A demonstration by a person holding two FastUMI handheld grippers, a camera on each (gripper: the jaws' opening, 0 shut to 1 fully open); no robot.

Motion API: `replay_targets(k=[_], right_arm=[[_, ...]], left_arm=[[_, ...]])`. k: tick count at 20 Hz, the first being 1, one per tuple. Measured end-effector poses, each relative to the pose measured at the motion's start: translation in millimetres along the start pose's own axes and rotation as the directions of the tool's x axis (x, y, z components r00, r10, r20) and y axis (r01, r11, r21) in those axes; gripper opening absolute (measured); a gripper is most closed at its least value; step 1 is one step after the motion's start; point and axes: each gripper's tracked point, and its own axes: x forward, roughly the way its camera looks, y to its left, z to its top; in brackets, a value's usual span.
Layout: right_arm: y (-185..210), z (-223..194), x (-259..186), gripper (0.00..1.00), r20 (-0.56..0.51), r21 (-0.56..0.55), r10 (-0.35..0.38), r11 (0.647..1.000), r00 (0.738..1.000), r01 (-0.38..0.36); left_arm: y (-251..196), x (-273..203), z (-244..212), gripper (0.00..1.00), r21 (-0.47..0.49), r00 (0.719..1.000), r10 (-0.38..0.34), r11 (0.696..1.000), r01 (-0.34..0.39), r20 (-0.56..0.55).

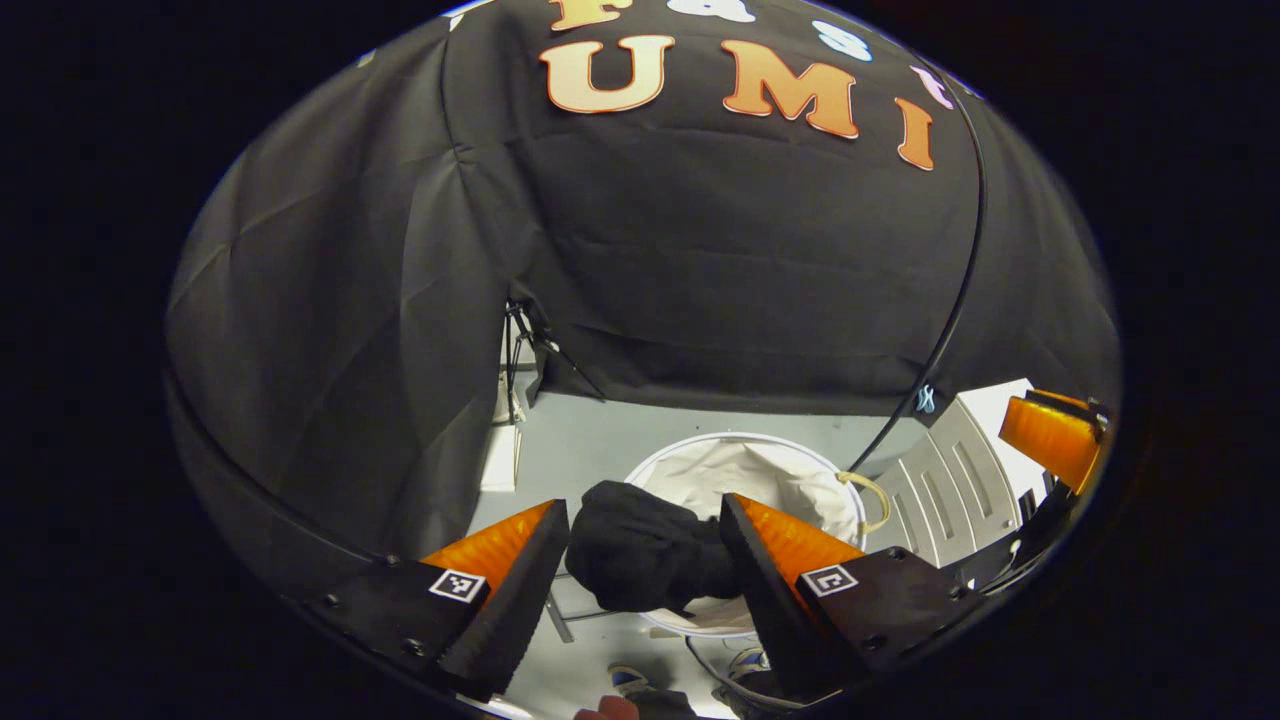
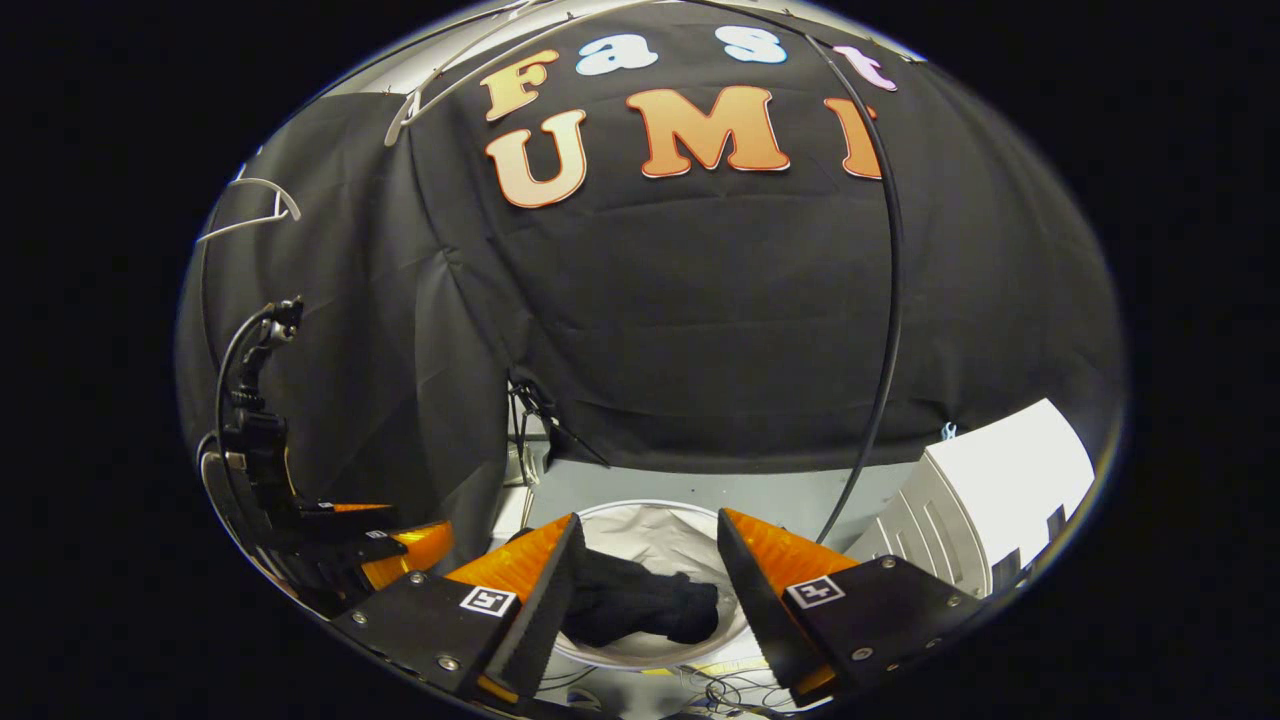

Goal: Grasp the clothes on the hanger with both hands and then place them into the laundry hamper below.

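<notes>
I hold both grippers tilted down over the hamper. Left gripper: jaws wide apart, empty. Right gripper: same. Below, bundled black clothes lie inside the round white laundry hamper.

Both cameras ride above, angled down and forward at the booth's black cloth wall. Shared at lower centre of each: round white fabric-lined laundry hamper holding a bundled black garment. Left gripper view sits nearer to it.
</notes>
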Motion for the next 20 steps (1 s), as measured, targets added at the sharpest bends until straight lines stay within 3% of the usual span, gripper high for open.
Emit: replay_targets(k=[6, 11, 15, 20], right_arm=[[0.0, 10.0, -8.0, 0.85, 0.019, -0.002, -0.007, 1.000, 1.000, 0.007], [6.3, 52.6, -28.6, 0.86, 0.102, 0.007, 0.001, 1.000, 0.995, -0.001], [15.2, 108.0, -60.6, 0.85, 0.222, -0.001, 0.015, 1.000, 0.975, -0.015], [21.3, 177.4, -102.1, 0.88, 0.372, -0.041, 0.030, 0.999, 0.928, -0.016]], left_arm=[[-5.7, -22.3, 42.5, 0.97, -0.015, 0.994, -0.015, 1.000, 0.017, 0.109], [-10.0, -56.7, 89.4, 0.98, -0.026, 0.971, -0.023, 0.999, 0.030, 0.237], [-10.3, -98.0, 147.8, 0.97, -0.048, 0.928, -0.021, 0.998, 0.042, 0.372], [-12.6, -149.9, 200.8, 0.98, -0.059, 0.863, -0.025, 0.996, 0.063, 0.505]])
